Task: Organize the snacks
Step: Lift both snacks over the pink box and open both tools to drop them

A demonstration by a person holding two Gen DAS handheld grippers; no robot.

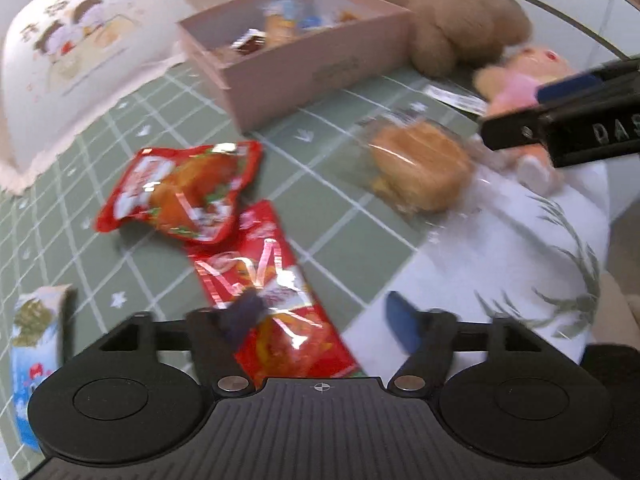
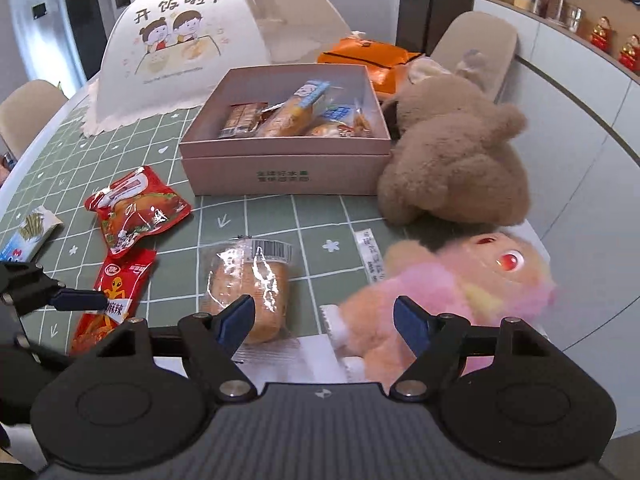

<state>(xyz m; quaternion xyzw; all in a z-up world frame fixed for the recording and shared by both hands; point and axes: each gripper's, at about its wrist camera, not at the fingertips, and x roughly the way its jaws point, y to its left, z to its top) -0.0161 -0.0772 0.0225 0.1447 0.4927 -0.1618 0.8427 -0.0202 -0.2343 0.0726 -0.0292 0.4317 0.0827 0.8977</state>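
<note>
My left gripper [image 1: 324,320] is open and hangs low over a long red spicy-snack packet [image 1: 272,288], which lies flat on the green checked tablecloth between its spread fingers. Just beyond lies a red chicken packet [image 1: 180,188]. A bun in clear wrap [image 2: 248,292] rests in front of my right gripper [image 2: 326,322], which is open; its left pad sits over the bun's near end without pressing it. Behind stands an open pink box [image 2: 280,160] holding several wrapped snacks. A small blue-and-white box [image 2: 32,232] lies at the far left.
A brown plush toy [image 2: 452,160] leans against the box's right side. A pink plush [image 2: 460,292] lies by my right finger. A white dome food cover [image 2: 180,48] and an orange bag [image 2: 368,56] stand behind the box. The table edge runs close on the right.
</note>
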